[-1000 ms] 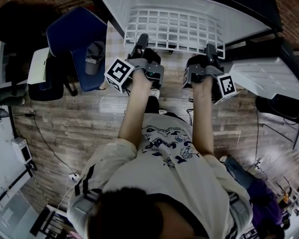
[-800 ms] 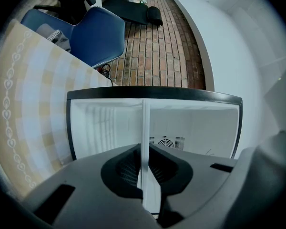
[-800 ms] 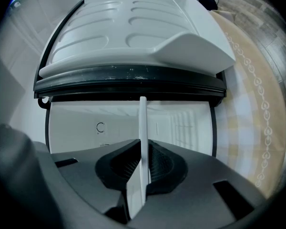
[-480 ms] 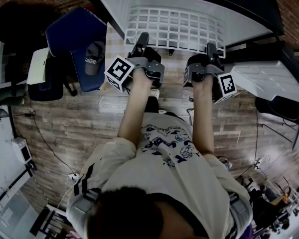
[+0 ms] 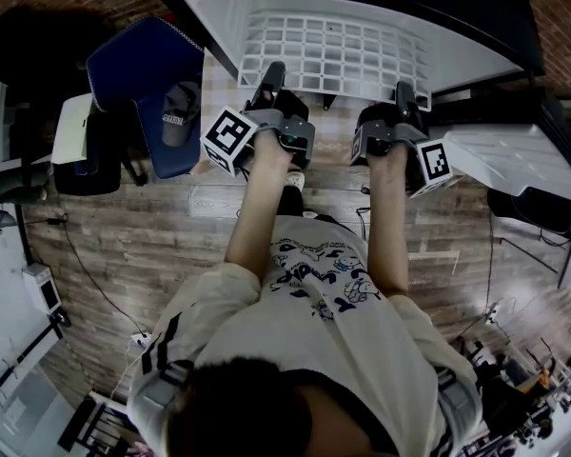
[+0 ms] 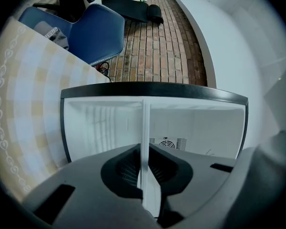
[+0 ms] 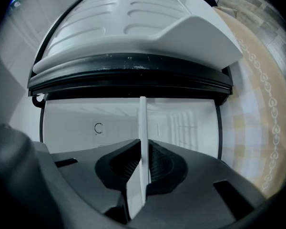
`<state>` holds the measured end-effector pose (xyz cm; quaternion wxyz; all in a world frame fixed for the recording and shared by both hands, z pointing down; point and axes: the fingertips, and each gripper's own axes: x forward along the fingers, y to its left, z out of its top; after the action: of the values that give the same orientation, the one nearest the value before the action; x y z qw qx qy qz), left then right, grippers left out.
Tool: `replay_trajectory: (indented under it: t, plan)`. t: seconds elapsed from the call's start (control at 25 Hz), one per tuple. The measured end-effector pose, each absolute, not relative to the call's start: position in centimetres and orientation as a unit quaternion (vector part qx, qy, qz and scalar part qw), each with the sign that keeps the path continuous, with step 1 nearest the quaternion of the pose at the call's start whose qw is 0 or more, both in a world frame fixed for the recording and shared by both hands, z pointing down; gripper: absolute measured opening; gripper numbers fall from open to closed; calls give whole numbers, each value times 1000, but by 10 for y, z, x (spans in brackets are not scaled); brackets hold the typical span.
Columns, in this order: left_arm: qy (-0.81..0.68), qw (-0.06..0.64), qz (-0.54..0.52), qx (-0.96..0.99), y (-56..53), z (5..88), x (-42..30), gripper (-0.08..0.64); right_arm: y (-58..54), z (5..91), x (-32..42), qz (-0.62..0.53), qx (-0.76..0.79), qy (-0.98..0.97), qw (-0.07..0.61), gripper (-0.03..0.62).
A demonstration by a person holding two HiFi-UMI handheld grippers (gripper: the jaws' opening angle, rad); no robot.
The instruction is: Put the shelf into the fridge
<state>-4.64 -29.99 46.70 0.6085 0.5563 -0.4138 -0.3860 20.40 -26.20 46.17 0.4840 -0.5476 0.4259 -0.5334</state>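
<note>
Fridge (image 5: 219, 22) gaped just ahead; left hand-held gripper (image 5: 266, 82) and right hand-held gripper (image 5: 405, 95) each clamped the shelf (image 5: 333, 55) edge. Level, even push seemed advisable.

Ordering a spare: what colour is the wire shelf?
White, grid-patterned wire shelf; clearest in the head view.

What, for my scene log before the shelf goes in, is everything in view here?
shelf: one, white wire grid, at the open fridge mouth
fridge: one, white inside, black frame, top of head view
fridge door: one, white lining, open at right
chair: one, blue, left of fridge
cap: one, grey, on the chair
floor: one, wood planks, below
left gripper: one, dark, fingers shut on shelf's near edge
right gripper: one, dark, likewise
person: one, pale printed shirt, bottom centre
</note>
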Motion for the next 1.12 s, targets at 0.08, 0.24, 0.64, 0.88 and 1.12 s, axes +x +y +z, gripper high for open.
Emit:
replay_trajectory:
  t: [0.08, 0.24, 0.64, 0.88, 1.12]
  plan:
    - [-413, 609, -386, 556, -302, 467, -46, 37, -264, 462, 205, -533, -548, 426, 484, 49]
    - [-413, 608, -387, 556, -304, 467, -45, 37, -266, 462, 205, -532, -549, 425, 485, 49]
    - [-417, 605, -390, 555, -303, 466, -48, 37, -266, 460, 201, -529, -541, 438, 486, 49]
    - [-423, 603, -381, 559, -286, 466, -44, 40, -254, 458, 202, -529, -542, 437, 486, 51]
    - [-428, 597, -385, 559, -271, 465, -51, 40, -243, 454, 198, -528, -532, 447, 488, 95]
